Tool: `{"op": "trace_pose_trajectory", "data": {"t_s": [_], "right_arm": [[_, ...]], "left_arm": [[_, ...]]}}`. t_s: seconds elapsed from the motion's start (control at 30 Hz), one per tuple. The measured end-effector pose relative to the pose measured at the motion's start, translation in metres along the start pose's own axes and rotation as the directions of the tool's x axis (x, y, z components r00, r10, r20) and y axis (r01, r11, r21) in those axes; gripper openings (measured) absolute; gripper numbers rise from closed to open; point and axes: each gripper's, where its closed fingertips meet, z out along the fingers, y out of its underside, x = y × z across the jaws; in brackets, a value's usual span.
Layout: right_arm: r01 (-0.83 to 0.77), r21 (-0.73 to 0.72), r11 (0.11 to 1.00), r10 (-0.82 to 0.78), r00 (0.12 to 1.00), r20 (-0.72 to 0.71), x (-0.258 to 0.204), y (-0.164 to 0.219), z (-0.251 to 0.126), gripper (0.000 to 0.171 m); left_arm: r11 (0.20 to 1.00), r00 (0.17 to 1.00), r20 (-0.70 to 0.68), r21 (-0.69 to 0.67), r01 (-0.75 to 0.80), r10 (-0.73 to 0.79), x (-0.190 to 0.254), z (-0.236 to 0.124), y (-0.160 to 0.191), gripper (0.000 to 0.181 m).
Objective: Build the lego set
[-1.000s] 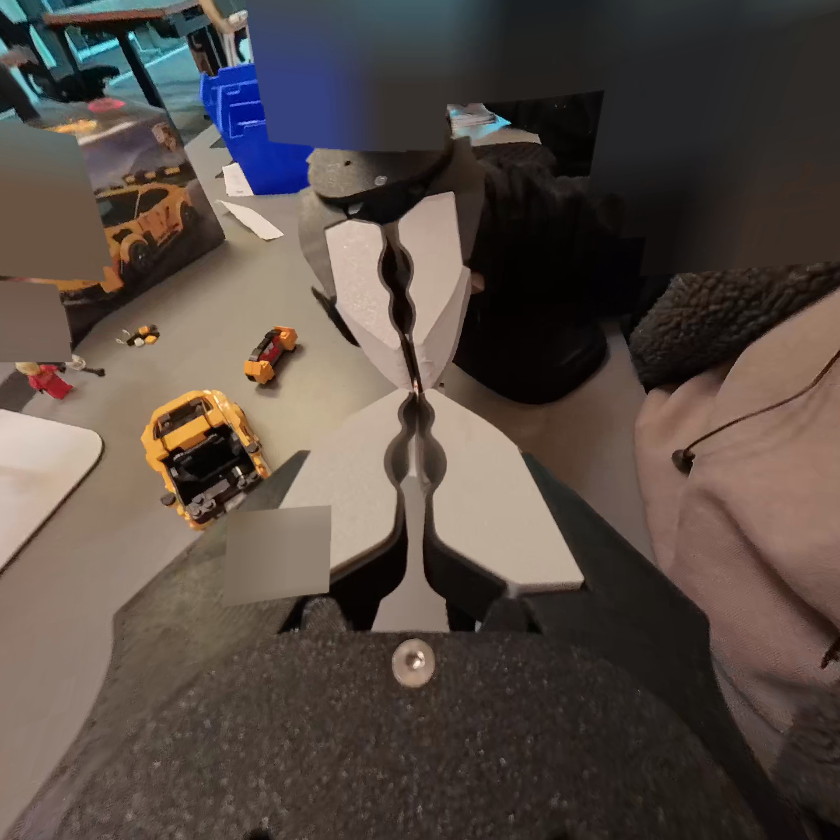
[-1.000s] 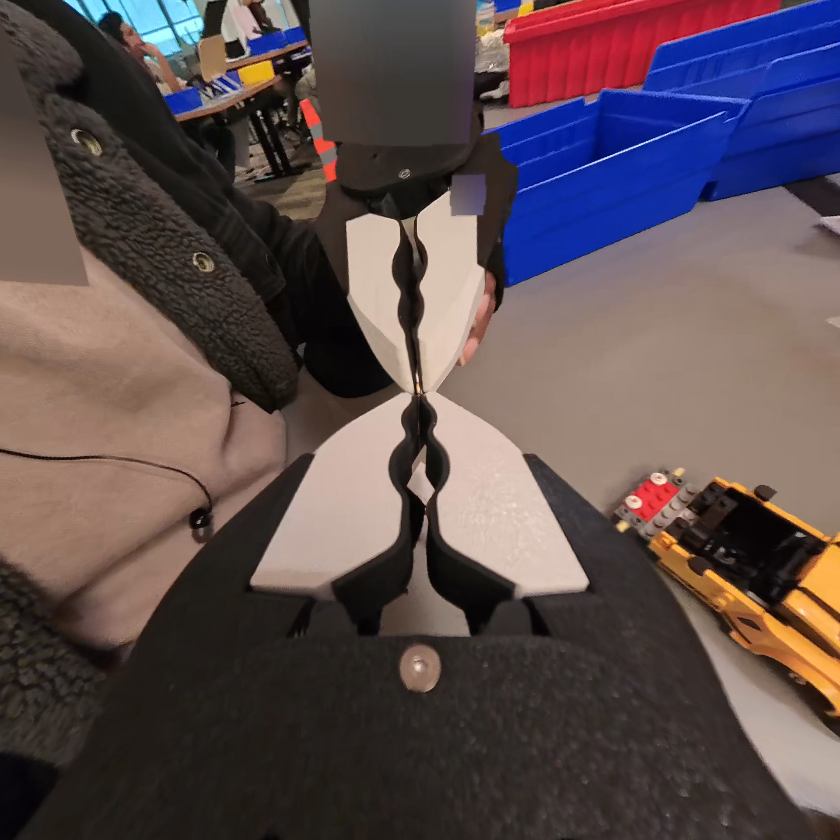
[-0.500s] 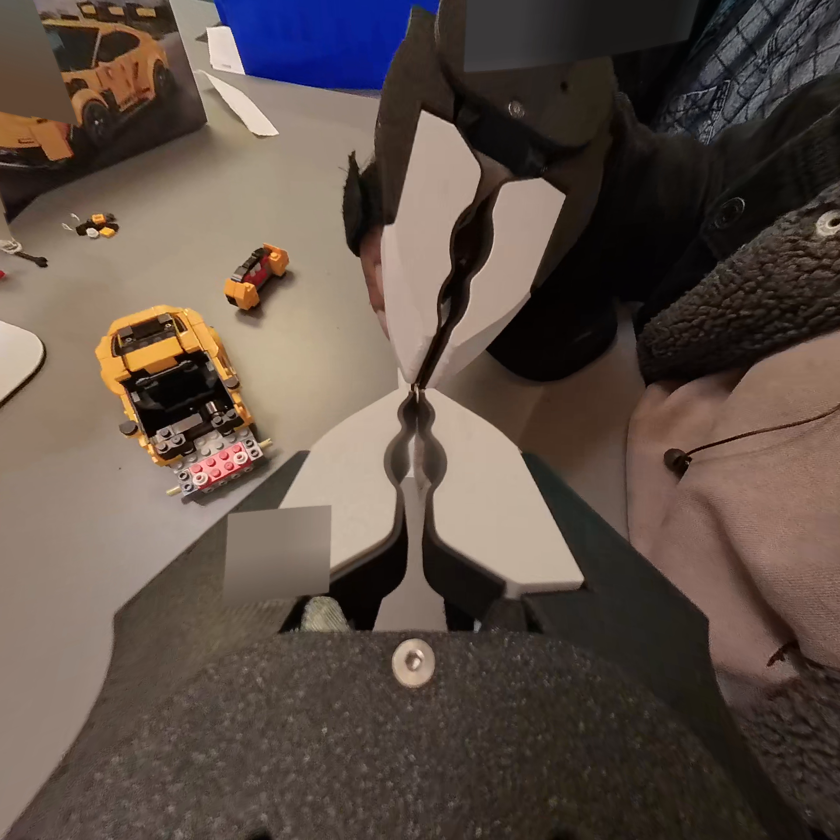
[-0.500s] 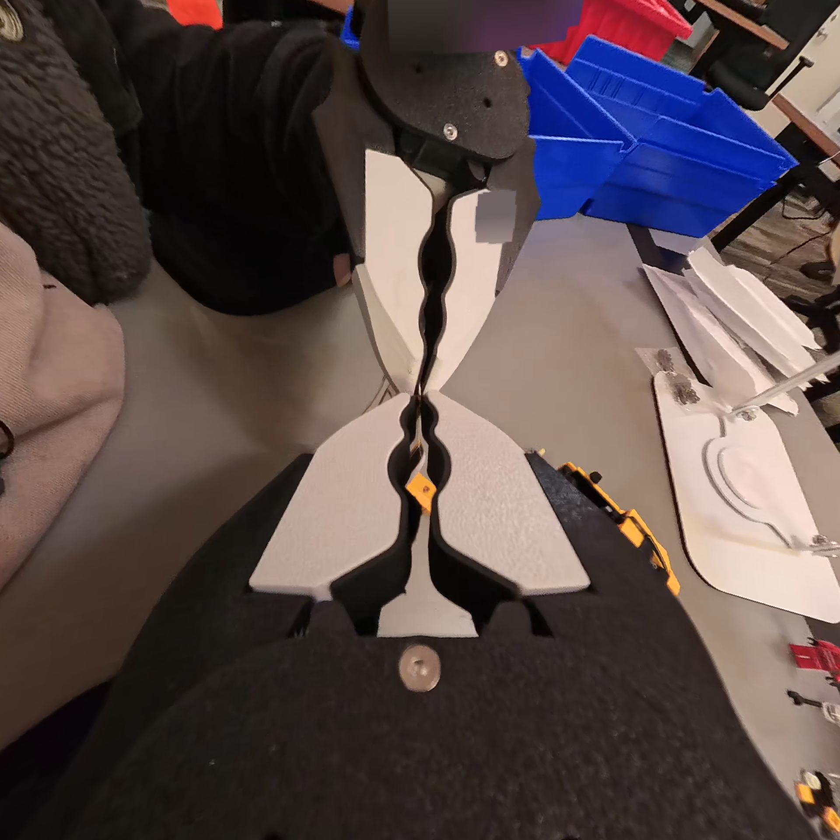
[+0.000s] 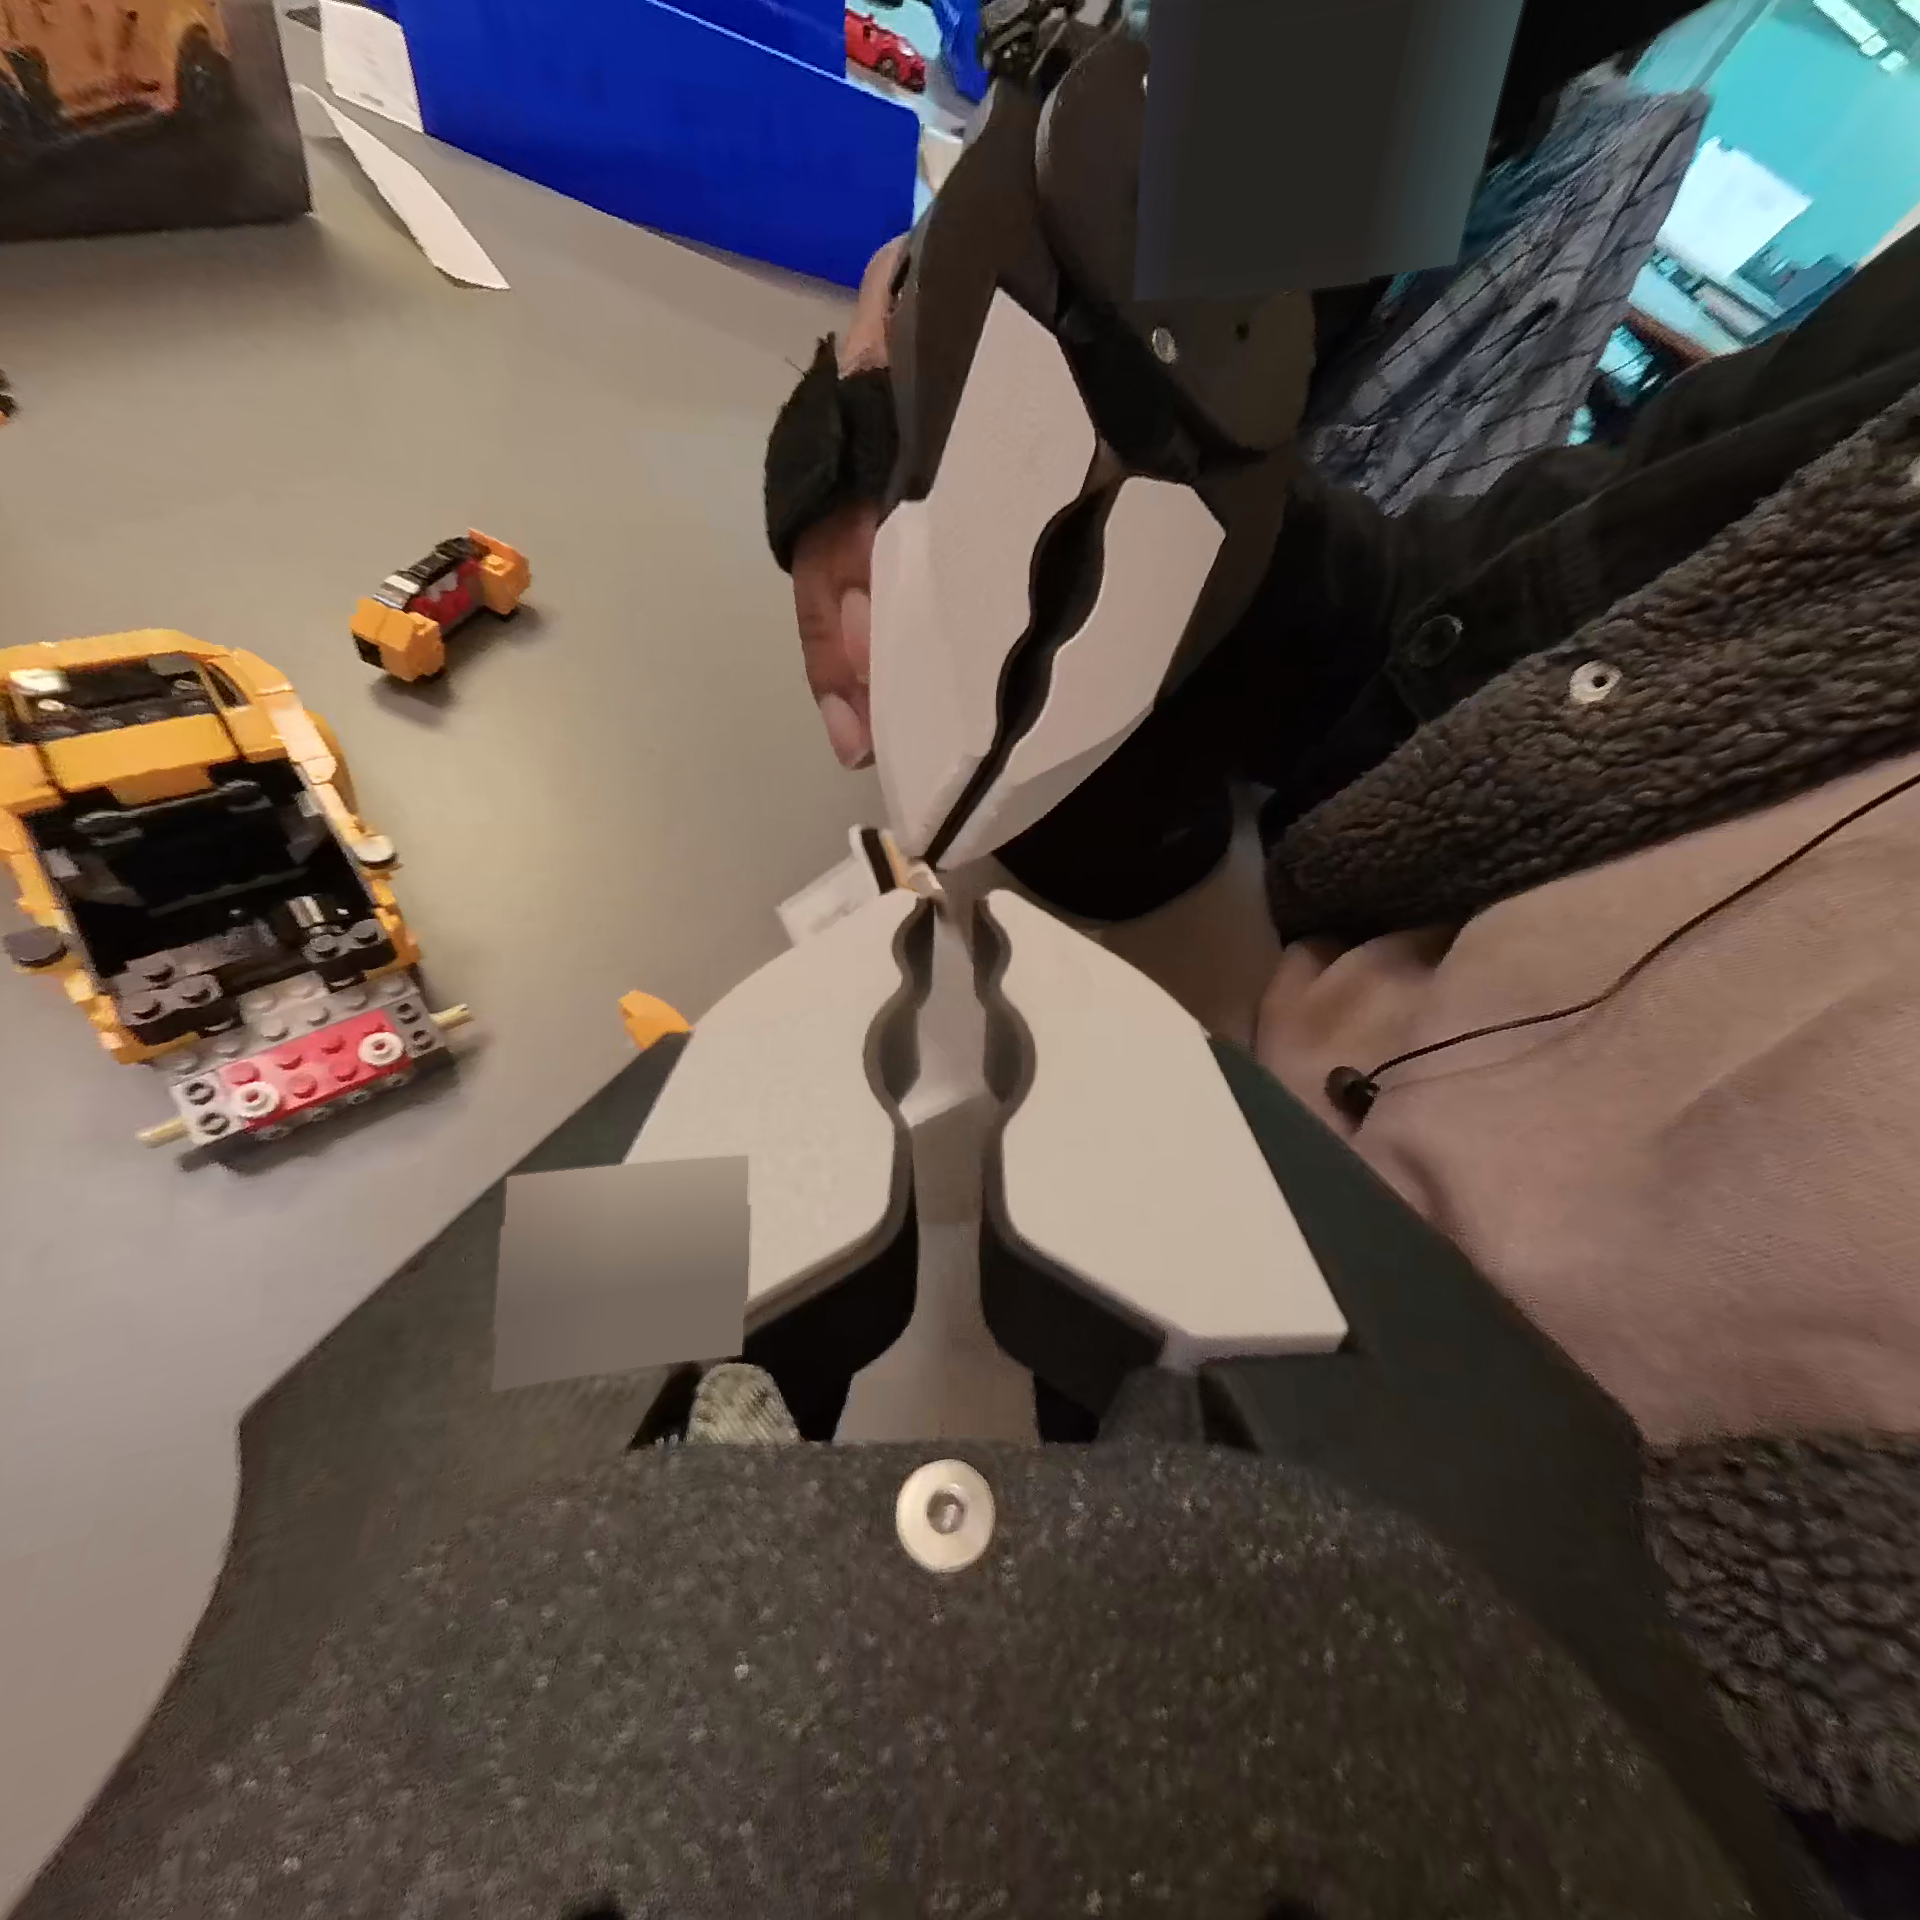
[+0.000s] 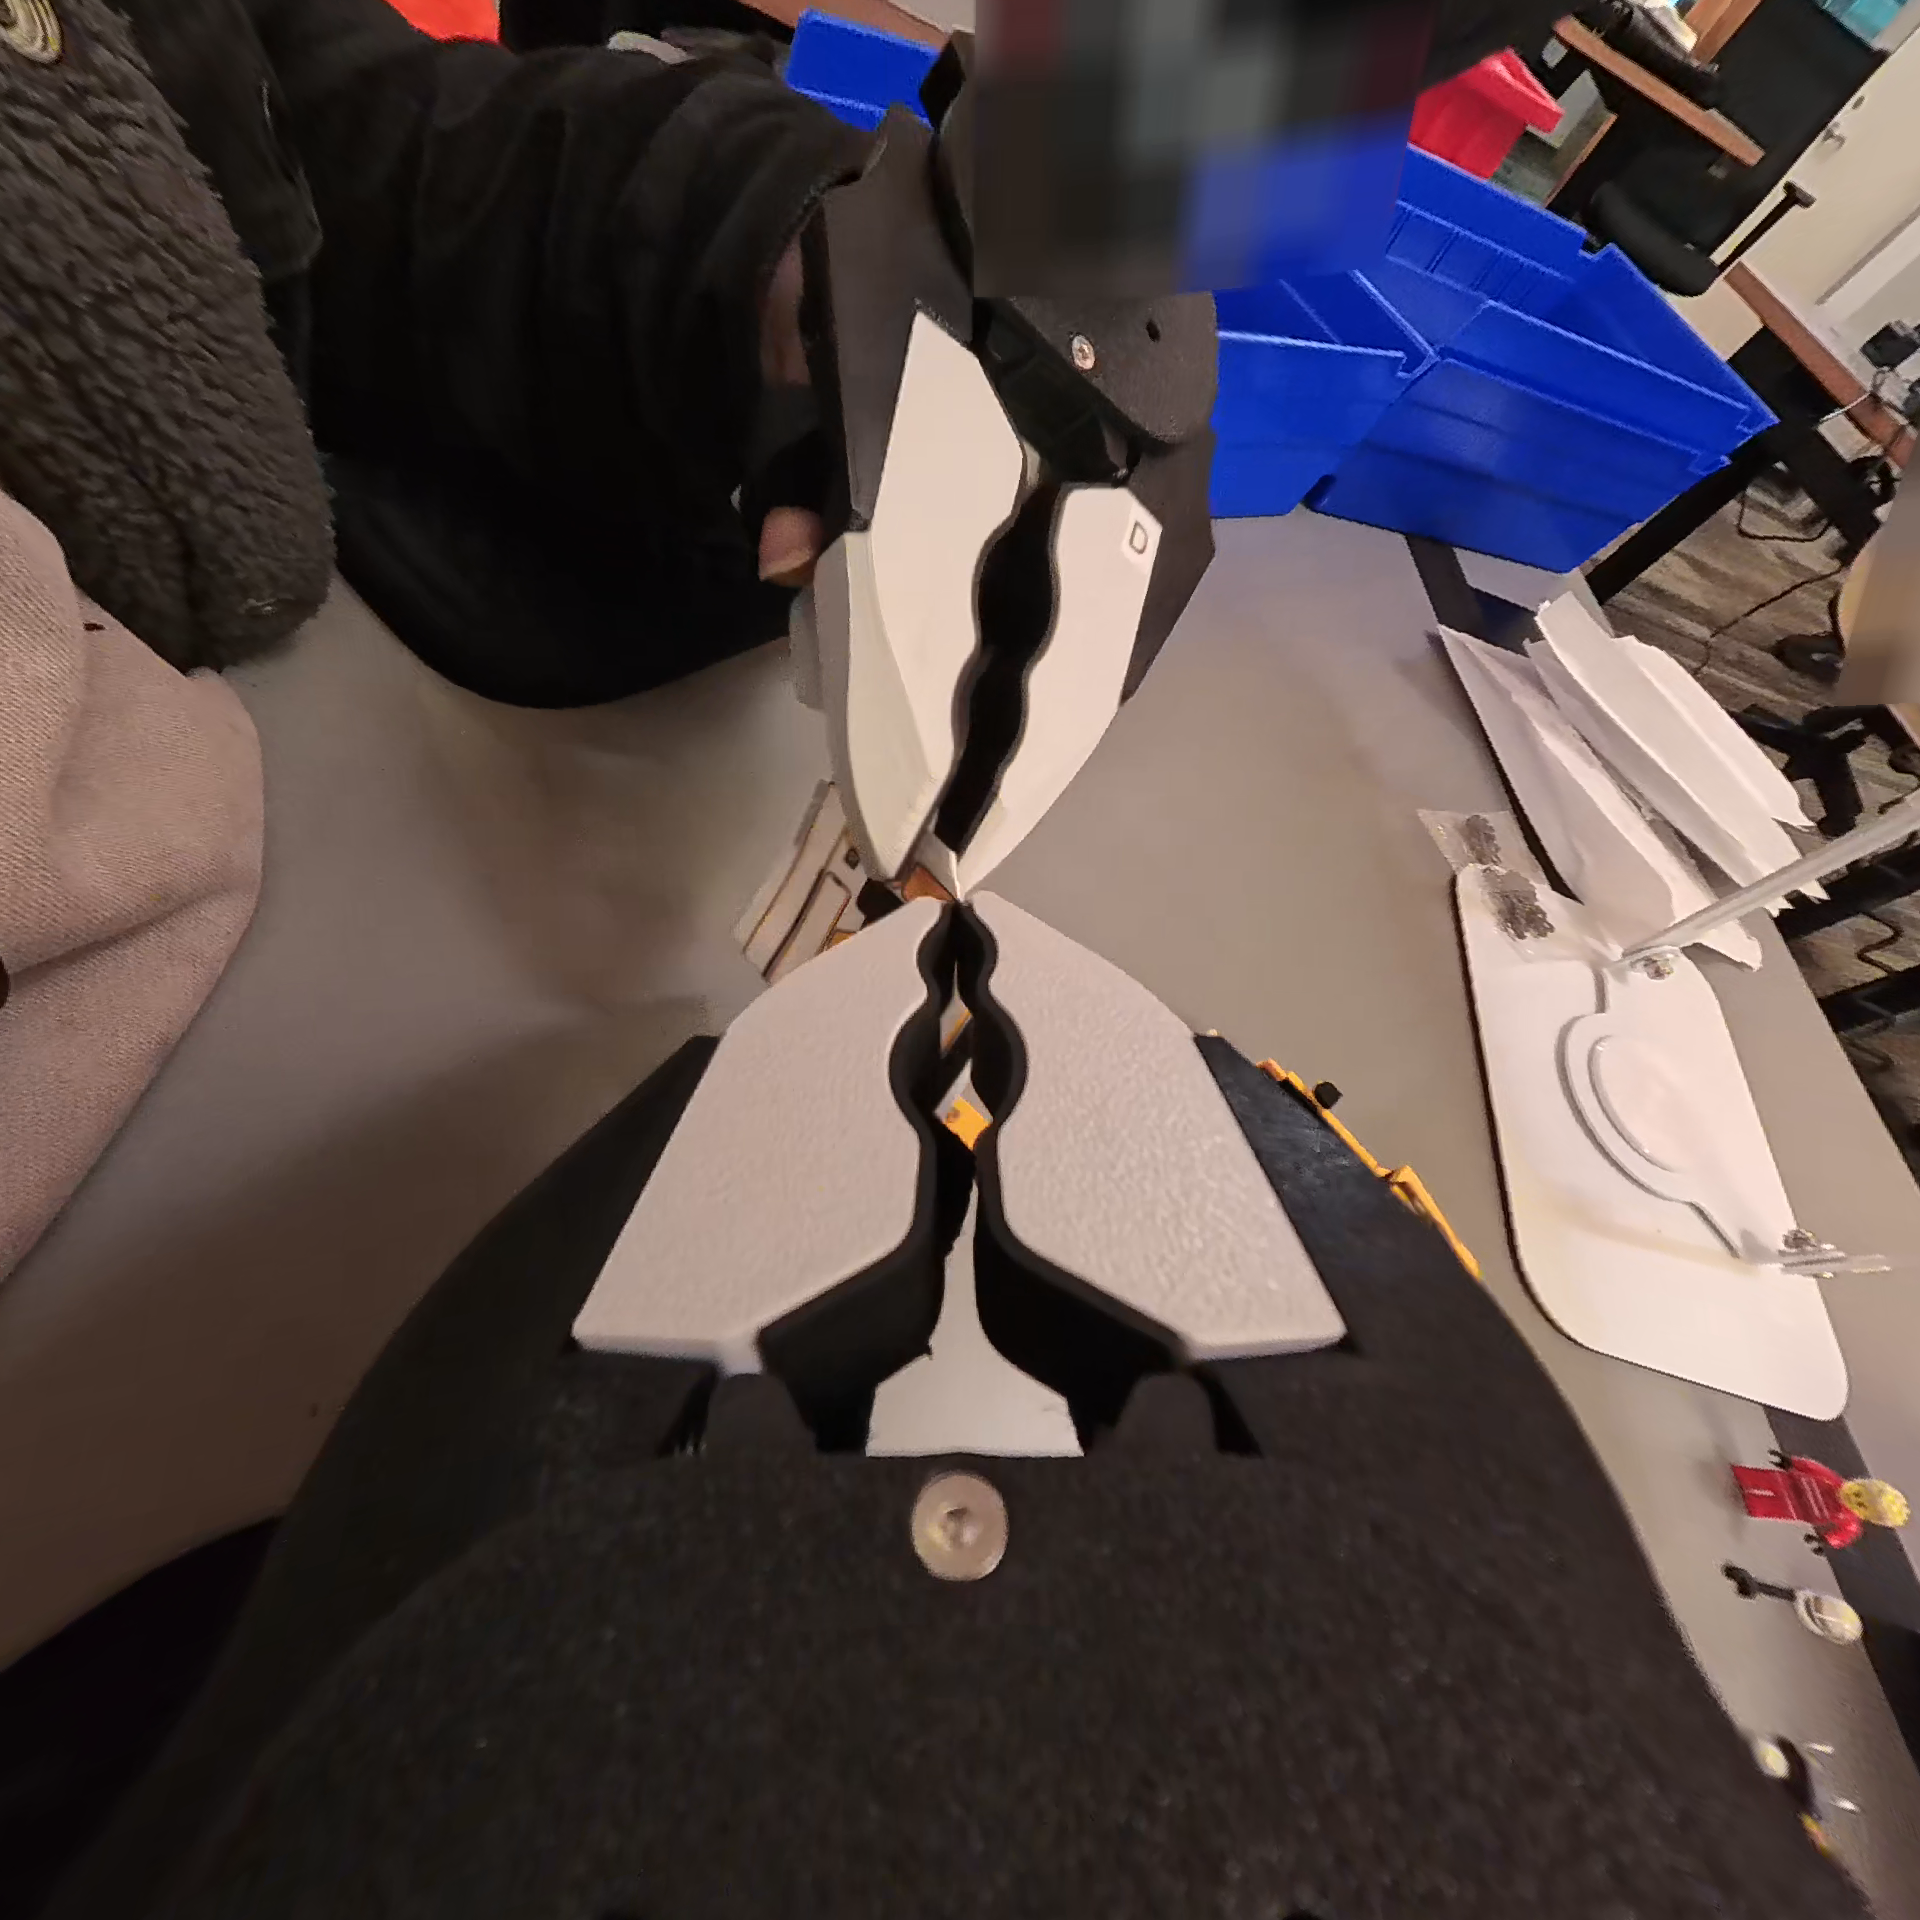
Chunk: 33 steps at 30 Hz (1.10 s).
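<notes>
Left tongs (image 5: 948, 906): a second earlier pinched together, now slightly parted.
Right tongs (image 6: 958, 906): clamped on a tiny piece (image 5: 902, 864), apparently handed over.
Car (image 5: 197, 862): on the counter (image 5: 582, 416), awaiting it.

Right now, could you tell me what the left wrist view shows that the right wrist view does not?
Only the left wrist view shows the small orange-and-red sub-assembly and the car's red studded plate. Only the right wrist view shows the white board, the red minifigure and the torn white bags. Both show the orange car, blue bins, and the left gripper and right gripper meeting tip to tip over a small piece.
</notes>
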Motion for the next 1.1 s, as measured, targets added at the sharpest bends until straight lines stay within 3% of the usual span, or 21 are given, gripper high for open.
{"op": "trace_pose_trajectory", "data": {"t_s": [0.17, 0.43, 0.67, 0.97, 1.1], "right_arm": [[0.039, -0.005, 0.999, -0.04, 0.998, -0.038, 0.005, -0.001, 0.001, 0.0], [0.195, -0.067, 0.979, -0.205, 0.95, -0.234, 0.026, -0.005, 0.001, 0.0], [0.348, -0.211, 0.914, -0.401, 0.857, -0.323, 0.032, -0.004, 0.007, 0.0], [0.432, -0.291, 0.854, -0.517, 0.772, -0.371, 0.04, -0.002, 0.007, 0.0], [0.42, -0.279, 0.863, -0.501, 0.781, -0.373, 0.04, -0.001, 0.009, 0.0]], "left_arm": [[0.986, 0.986, -0.076, 0.052, 0.156, -0.152, -0.003, -0.001, -0.004, 0.0], [0.884, 0.896, -0.193, 0.178, 0.432, -0.4, -0.019, -0.007, -0.018, 0.0], [0.84, 0.863, -0.205, 0.211, 0.5, -0.462, -0.029, -0.009, -0.019, 0.0], [0.798, 0.837, -0.231, 0.261, 0.544, -0.495, -0.036, -0.016, -0.024, 0.0], [0.81, 0.849, -0.214, 0.259, 0.526, -0.483, -0.035, -0.016, -0.024, 0.0]]}}
